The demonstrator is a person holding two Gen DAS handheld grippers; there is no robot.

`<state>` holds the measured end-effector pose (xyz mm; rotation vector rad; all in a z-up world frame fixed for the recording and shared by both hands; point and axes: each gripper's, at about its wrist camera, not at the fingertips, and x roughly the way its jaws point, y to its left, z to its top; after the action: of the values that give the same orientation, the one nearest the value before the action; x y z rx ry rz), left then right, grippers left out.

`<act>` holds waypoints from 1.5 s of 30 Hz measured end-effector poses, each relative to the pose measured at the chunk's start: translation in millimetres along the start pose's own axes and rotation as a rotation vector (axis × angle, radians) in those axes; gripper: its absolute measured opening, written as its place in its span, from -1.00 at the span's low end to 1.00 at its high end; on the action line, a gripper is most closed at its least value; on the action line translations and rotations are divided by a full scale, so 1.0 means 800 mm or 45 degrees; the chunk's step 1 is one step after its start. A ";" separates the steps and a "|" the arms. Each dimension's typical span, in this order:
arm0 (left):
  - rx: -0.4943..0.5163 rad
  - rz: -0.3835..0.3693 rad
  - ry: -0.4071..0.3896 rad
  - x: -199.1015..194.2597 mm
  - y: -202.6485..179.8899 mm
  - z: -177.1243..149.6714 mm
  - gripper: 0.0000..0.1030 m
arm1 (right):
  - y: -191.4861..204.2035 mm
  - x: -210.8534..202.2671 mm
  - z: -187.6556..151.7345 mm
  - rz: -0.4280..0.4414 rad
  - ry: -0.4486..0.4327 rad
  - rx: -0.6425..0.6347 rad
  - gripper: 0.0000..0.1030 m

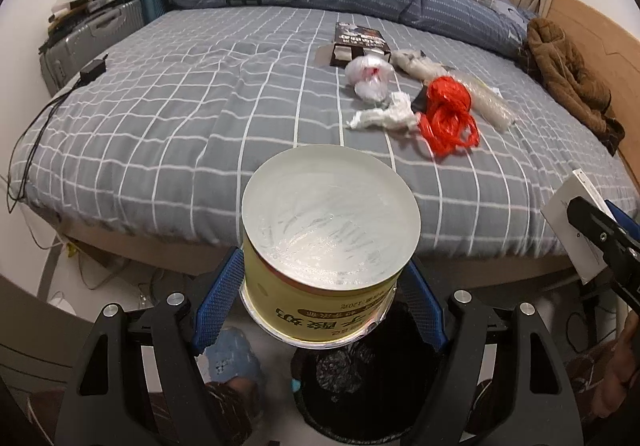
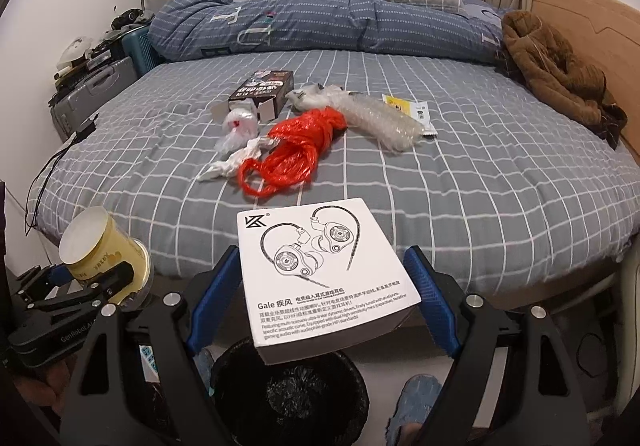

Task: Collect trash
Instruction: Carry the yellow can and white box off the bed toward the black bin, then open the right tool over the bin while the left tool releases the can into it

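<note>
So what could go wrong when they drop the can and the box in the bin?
The trash bin has a narrow mouth, and both the yellow can in the left gripper and the white earphone box in the right gripper hang above it. Dropped together, they might bump and one could land on the floor. The box also looks nearly as wide as the opening, so it could catch on the rim.
</note>
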<state>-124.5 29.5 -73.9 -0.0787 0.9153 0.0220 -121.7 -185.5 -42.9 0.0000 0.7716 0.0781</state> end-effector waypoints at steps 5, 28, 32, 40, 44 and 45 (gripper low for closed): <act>-0.013 0.015 0.004 -0.016 0.003 -0.014 0.46 | 0.009 -0.012 -0.018 0.010 0.018 -0.002 0.53; 0.011 -0.006 0.223 0.113 0.019 -0.084 0.45 | 0.004 0.107 -0.111 -0.019 0.293 -0.029 0.53; 0.017 -0.018 0.253 0.135 0.021 -0.090 0.46 | 0.007 0.136 -0.127 -0.012 0.348 -0.039 0.53; 0.004 -0.015 0.318 0.162 0.043 -0.109 0.45 | 0.028 0.190 -0.165 0.015 0.480 -0.077 0.53; -0.020 -0.002 0.333 0.168 0.053 -0.119 0.45 | 0.045 0.205 -0.176 0.042 0.513 -0.101 0.53; -0.019 0.002 0.336 0.170 0.055 -0.121 0.45 | 0.049 0.208 -0.178 0.050 0.516 -0.106 0.53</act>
<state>-120.5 63.8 -242.8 -0.0966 1.1794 0.0199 -104.9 -139.1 -259.4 -0.0820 1.1732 0.1505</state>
